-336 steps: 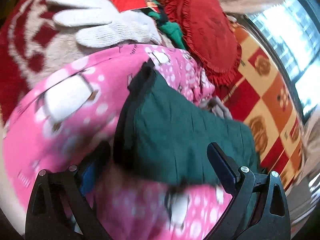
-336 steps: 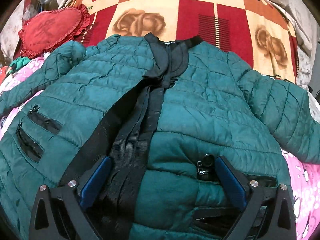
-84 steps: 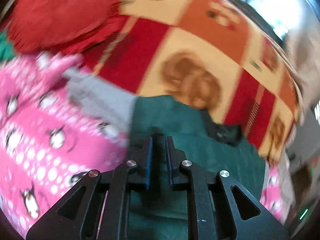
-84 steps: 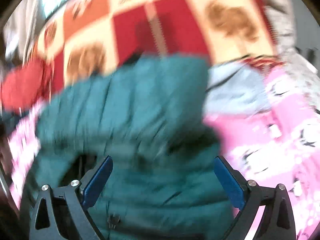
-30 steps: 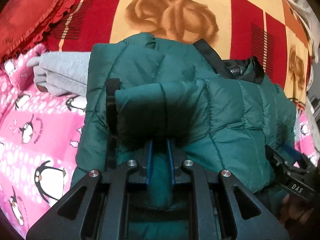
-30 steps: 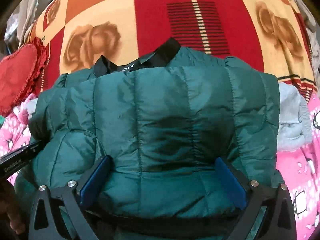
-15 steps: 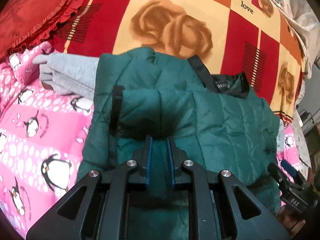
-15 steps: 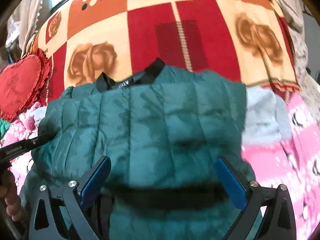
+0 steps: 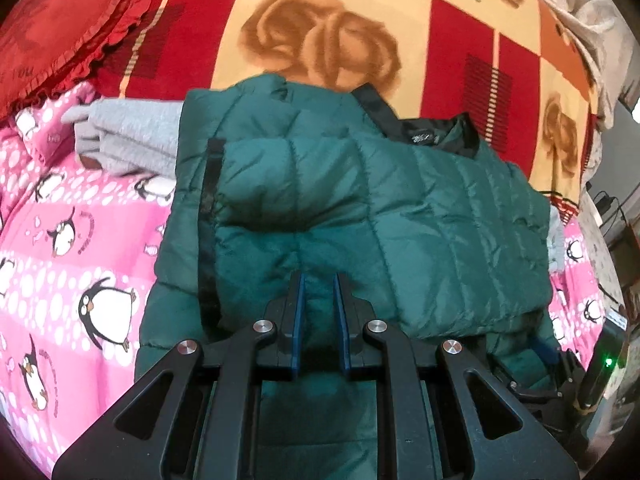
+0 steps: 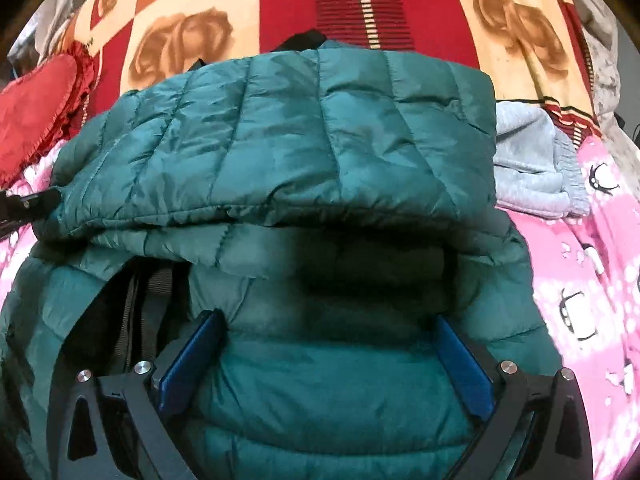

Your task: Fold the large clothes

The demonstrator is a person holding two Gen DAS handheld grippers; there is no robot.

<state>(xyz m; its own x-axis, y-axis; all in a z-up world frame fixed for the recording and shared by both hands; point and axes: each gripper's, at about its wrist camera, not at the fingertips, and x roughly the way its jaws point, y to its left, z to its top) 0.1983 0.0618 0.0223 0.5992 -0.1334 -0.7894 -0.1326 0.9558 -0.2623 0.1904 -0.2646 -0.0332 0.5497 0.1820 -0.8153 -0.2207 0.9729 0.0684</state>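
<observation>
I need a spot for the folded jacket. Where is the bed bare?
Bare: rose-print bedspread beyond the jacket collar, right of the heart cushion. Crowded: penguin blanket and grey garment flank the jacket.

jacket (image 9: 420,208) on blanket (image 9: 80,240) — sweater (image 9: 132,140) underneath | cushion (image 9: 60,28) far-left

A dark green quilted puffer jacket (image 10: 320,132) lies folded on the bed, black collar at the far edge.

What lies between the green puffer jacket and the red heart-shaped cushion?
In the left wrist view, a folded grey garment on pink penguin fleece separates the jacket from the cushion.
</observation>
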